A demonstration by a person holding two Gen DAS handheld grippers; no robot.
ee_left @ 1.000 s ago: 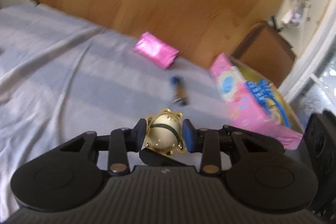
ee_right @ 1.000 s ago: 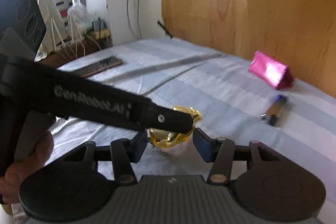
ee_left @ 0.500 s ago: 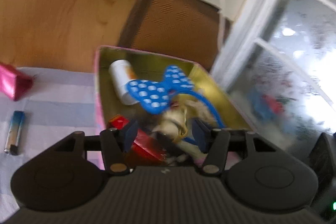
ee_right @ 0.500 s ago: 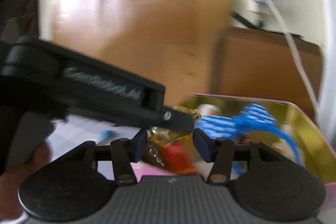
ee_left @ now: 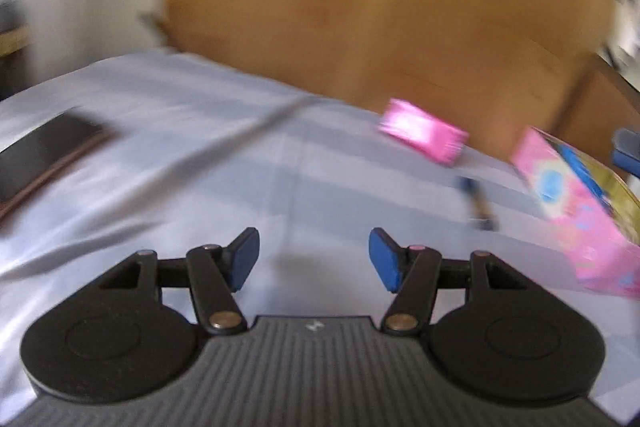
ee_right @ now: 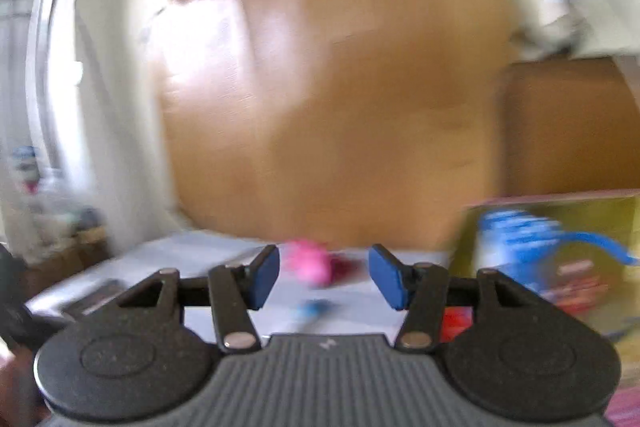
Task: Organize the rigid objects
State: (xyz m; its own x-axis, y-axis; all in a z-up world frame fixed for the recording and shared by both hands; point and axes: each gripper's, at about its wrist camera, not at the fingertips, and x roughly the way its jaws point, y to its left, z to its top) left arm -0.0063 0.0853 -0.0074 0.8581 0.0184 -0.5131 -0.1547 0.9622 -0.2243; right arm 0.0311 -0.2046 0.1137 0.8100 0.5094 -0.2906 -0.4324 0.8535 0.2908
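Note:
My left gripper (ee_left: 313, 259) is open and empty above the striped bed sheet (ee_left: 168, 163). A pink foil packet (ee_left: 422, 134) lies ahead near the wooden headboard. A small blue and brown lighter (ee_left: 478, 203) lies to its right. The pink box (ee_left: 576, 211) with a gold inside stands at the right edge. My right gripper (ee_right: 324, 277) is open and empty. The pink packet (ee_right: 310, 263) and the blue lighter (ee_right: 314, 309) show blurred between its fingers. The box (ee_right: 560, 267), holding a blue dotted bow and a red item, is at its right.
A dark phone (ee_left: 44, 151) lies on the sheet at the left. The wooden headboard (ee_left: 380, 11) stands behind the bed. A brown cabinet (ee_right: 572, 127) is beside the box. Both views are motion blurred.
My left gripper carried the gold egg-shaped trinket over the pink box, let it go and opened. It has swung back left over the bed. My right gripper has also turned left.

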